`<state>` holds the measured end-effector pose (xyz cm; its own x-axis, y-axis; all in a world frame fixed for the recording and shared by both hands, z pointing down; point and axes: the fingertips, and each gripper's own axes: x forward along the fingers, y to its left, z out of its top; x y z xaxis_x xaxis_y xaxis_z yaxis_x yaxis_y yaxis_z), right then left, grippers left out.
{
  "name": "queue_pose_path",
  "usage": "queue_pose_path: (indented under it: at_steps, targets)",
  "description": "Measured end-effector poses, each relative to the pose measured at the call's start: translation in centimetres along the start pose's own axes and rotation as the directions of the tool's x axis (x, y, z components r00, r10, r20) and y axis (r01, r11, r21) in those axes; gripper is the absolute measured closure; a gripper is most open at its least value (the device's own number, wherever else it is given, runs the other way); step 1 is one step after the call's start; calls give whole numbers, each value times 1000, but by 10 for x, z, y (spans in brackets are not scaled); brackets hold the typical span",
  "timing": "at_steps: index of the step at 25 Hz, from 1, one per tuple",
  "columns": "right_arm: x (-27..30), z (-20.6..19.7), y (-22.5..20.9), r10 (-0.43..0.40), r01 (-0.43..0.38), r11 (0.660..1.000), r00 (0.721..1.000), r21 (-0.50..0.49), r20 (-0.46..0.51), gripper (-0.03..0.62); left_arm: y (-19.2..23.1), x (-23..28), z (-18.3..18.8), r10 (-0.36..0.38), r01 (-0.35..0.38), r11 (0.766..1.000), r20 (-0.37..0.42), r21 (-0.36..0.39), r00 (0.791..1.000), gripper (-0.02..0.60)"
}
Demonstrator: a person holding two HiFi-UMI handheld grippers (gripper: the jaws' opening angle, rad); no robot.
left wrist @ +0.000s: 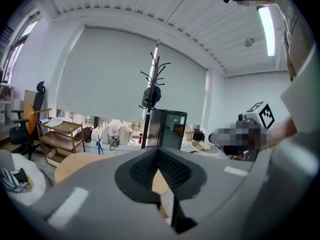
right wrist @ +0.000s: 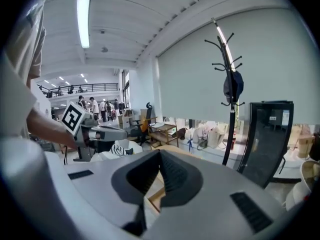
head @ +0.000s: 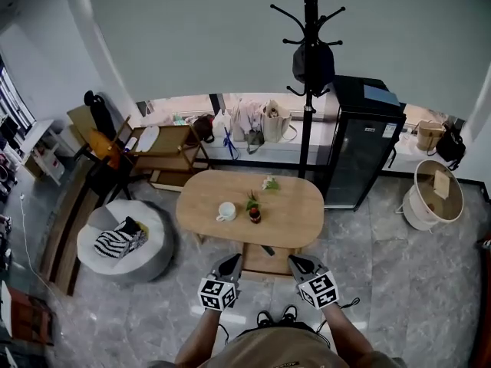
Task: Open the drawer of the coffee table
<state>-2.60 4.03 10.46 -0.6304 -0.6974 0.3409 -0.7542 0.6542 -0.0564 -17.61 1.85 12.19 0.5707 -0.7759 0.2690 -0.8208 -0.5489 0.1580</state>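
The oval wooden coffee table [head: 291,217] stands in the middle of the head view. Its drawer [head: 257,263] is pulled out under the near edge, with a small dark item lying in it. My left gripper [head: 230,265] and right gripper [head: 301,265] hang side by side in the air above the drawer, pointing at the table. Each is shut with nothing between its jaws. In the left gripper view the left gripper's [left wrist: 158,151] pads meet over a strip of tabletop [left wrist: 70,166]. The right gripper [right wrist: 160,153] looks the same in the right gripper view.
On the table are a white cup [head: 226,211], a small plant [head: 254,205] and a pale item [head: 269,182]. A coat stand [head: 308,75] and a black cabinet [head: 360,140] stand behind it. A grey pouf [head: 126,240], a wooden shelf cart [head: 169,156] and a round bin [head: 433,194] flank it.
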Motion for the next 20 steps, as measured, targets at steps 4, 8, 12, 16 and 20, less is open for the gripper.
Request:
queue_pose_path:
  at_steps: [4,8,12,16,20]
  targets:
    - [-2,30,-2,-4,2,1000,997,24,72,588,-5,-7,25,51,-51,994,5,100,999,574]
    - [-9,51,-3,3,-3,1000,994,3,111,588,-12,-11,46,70,-73,993,37,89,997,574]
    - [-17,78,-5,-1,3,1000,986,-12,166,588,-15,-8,71,69,-74,994,58,85,996,575]
    - [-23,103,-7,-6,11,1000,978,-26,210,588,-10,-12,93,111,-119,988,85,103,990,575]
    - [-19,116,-8,-11,24,998,973,-51,231,588,-1,-13,92,133,-145,977,88,158,987,575]
